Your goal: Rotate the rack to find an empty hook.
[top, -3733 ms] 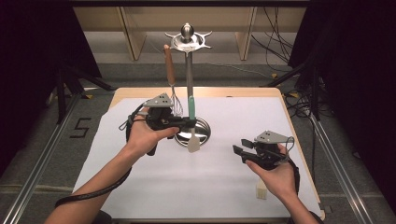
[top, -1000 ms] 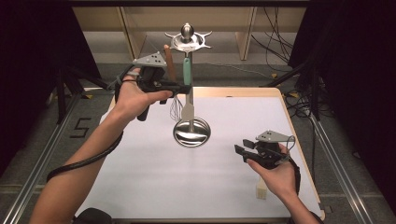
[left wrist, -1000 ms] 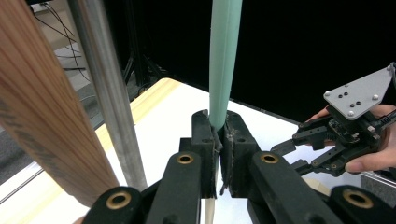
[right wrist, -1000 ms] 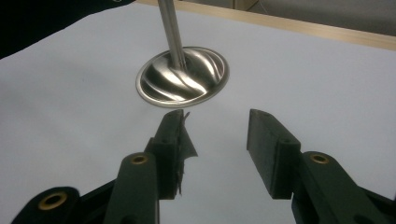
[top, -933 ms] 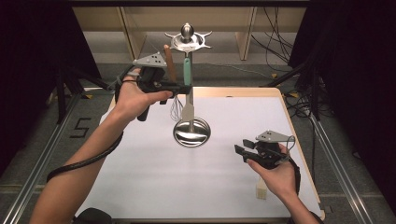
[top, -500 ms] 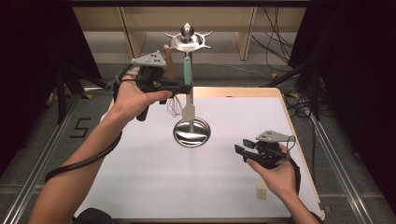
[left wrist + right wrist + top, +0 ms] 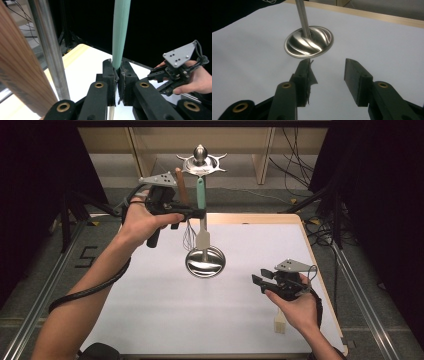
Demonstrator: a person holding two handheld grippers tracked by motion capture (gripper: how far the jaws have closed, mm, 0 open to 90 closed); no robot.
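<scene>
Mint-green spatula (image 7: 201,202), pinched in my left gripper (image 7: 199,213), may slip off the rack (image 7: 200,164) hook and drop if misaligned, while my right gripper (image 7: 259,281) idles open.

shiny metal stand (image 7: 205,261), matt green spatula handle (image 7: 120,30), wooden handle (image 7: 22,72).

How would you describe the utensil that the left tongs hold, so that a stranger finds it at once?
Find the tall steel utensil stand at the middle of the white table. The mint-green-handled spatula hangs at its top, clamped by the left tongs. The neighbouring wooden handle is brown, the wire whisk bare metal.
</scene>
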